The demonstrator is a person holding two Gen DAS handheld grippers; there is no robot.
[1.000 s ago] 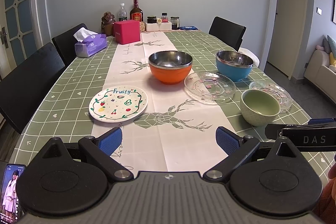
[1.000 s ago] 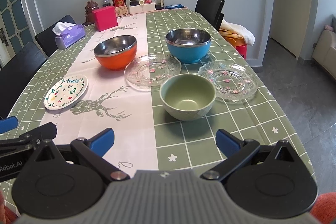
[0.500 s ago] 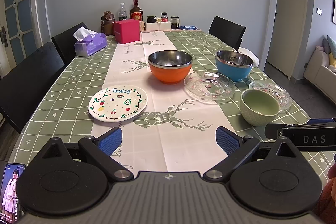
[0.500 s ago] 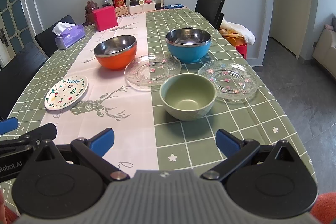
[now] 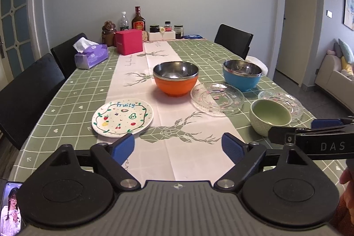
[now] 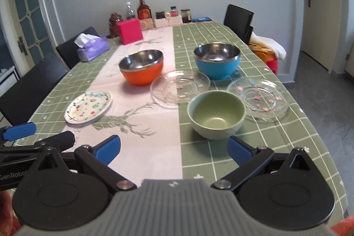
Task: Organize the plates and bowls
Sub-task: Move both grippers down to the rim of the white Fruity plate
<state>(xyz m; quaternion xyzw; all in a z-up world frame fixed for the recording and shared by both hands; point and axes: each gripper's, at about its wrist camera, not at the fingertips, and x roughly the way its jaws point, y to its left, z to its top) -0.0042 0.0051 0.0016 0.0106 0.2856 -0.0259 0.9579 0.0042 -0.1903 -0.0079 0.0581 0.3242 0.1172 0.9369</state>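
Nothing is sorted yet, as far as I can see; every dish sits alone on the desk (image 5: 66, 90) and nothing is stacked. Nearest me, the left gripper (image 5: 178, 145) hangs over the front edge with its jaws spread wide and nothing between them; the right gripper (image 6: 173, 147) is just beside it, jaws likewise released and empty, pointed toward the green bowl (image 6: 216, 114).

That green bowl stands closest to the right gripper, just ahead of its right finger; the fruit plate (image 5: 122, 117) lies a little ahead of the left gripper, on the pale runner's left edge; the two are well apart. Behind the green bowl, a glass plate (image 6: 180, 88) lies in the middle, its near rim hidden behind the bowl; whether they touch I cannot tell; a second glass plate (image 6: 258, 97) lies to the right, near the desk's edge. Farther back stand the orange bowl (image 6: 141, 69) on the left and the blue bowl (image 6: 217, 60) on the right, each steel-lined and upright, each just behind the middle glass plate.

So the whole job is left, I judge: three bowls to nest, three plates to pile; the right gripper looks best placed to start with the green bowl.

Beyond, the tissue box (image 5: 91, 55), pink box (image 5: 129, 41) and bottles (image 5: 138, 20) crowd the far end.
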